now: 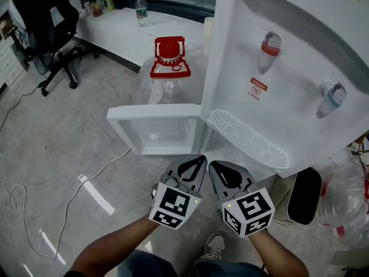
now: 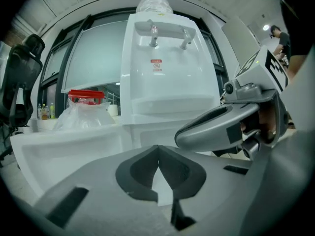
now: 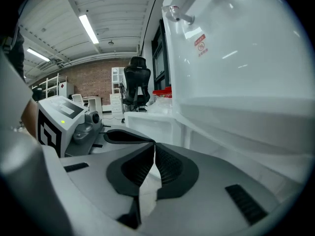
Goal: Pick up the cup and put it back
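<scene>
Left gripper [image 1: 199, 160]: my fingers closed tip to tip, nothing between them. Right gripper [image 1: 214, 166]: same, fingers shut and empty. Both sit side by side, low before the tall white plastic water dispenser [image 1: 288, 68]. Small pale cup [image 1: 208, 26] stands on the long white tabletop [image 1: 124, 25] at the dispenser's far edge, well apart from my fingers.

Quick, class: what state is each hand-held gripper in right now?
Left hand-held gripper: closed, holding nothing.
Right hand-held gripper: closed, holding nothing.
</scene>
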`<act>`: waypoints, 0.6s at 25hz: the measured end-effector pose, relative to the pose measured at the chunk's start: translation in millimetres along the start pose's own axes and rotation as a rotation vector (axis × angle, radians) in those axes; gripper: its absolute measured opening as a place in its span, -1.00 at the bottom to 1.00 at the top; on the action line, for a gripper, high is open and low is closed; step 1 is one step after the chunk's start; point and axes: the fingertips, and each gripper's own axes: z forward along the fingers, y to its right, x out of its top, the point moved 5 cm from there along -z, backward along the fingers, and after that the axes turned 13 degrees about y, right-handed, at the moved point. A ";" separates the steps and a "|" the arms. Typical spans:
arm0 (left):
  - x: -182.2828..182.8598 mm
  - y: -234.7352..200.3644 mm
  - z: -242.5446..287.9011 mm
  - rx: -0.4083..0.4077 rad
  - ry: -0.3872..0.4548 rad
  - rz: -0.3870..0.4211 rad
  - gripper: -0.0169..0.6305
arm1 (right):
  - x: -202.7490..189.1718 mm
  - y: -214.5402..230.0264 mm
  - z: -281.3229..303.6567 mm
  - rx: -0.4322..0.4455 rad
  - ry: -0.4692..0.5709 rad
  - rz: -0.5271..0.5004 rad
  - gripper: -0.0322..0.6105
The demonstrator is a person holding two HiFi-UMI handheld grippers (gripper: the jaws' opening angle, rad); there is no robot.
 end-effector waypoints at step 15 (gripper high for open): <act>204.8 -46.9 -58.8 0.165 -0.095 -0.094 -0.91 | 187.6 -57.4 2.3 0.084 -0.111 0.093 -0.82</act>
